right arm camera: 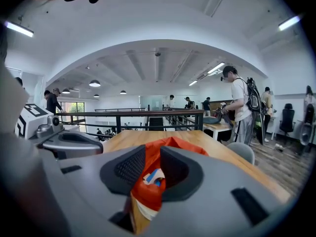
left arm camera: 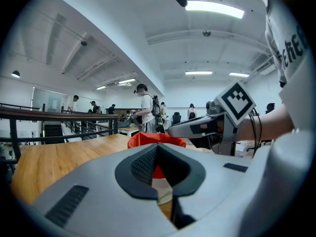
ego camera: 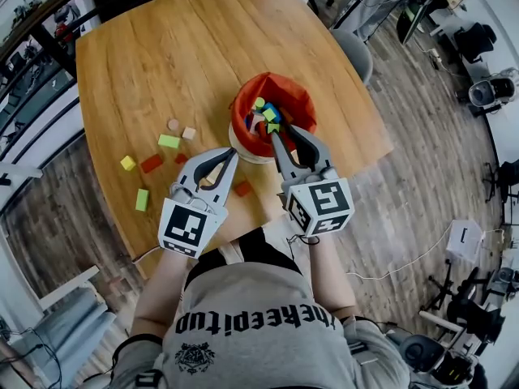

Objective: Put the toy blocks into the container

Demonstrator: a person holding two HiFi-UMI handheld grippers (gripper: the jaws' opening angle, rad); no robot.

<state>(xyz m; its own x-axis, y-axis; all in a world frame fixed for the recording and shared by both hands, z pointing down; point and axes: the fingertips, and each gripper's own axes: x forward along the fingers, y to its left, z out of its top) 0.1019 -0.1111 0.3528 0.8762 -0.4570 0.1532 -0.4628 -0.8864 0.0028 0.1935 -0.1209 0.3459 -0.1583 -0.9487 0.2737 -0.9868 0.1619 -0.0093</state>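
An orange-lined container [ego camera: 302, 104] stands mid-table with several coloured blocks [ego camera: 266, 113] in it. My right gripper [ego camera: 285, 140] hovers at its near rim, jaws apart, nothing between the pads. In the right gripper view the gap of the right gripper [right arm camera: 153, 154] frames the container [right arm camera: 170, 142] and the blocks [right arm camera: 154, 177] inside it. My left gripper [ego camera: 233, 151] is shut and empty, just left of the container, above the table. The left gripper [left arm camera: 157, 149] looks across at the container [left arm camera: 148, 139]. Loose blocks lie on the table: a red one [ego camera: 242, 188], a green one [ego camera: 169, 141], a yellow one [ego camera: 127, 163].
More blocks lie left of the container: a red one [ego camera: 152, 163], a green one [ego camera: 142, 199], a pale square [ego camera: 188, 133] and a round piece [ego camera: 173, 124]. The table's near edge [ego camera: 243, 233] is close to my body. A grey chair [ego camera: 357, 51] stands at the right side.
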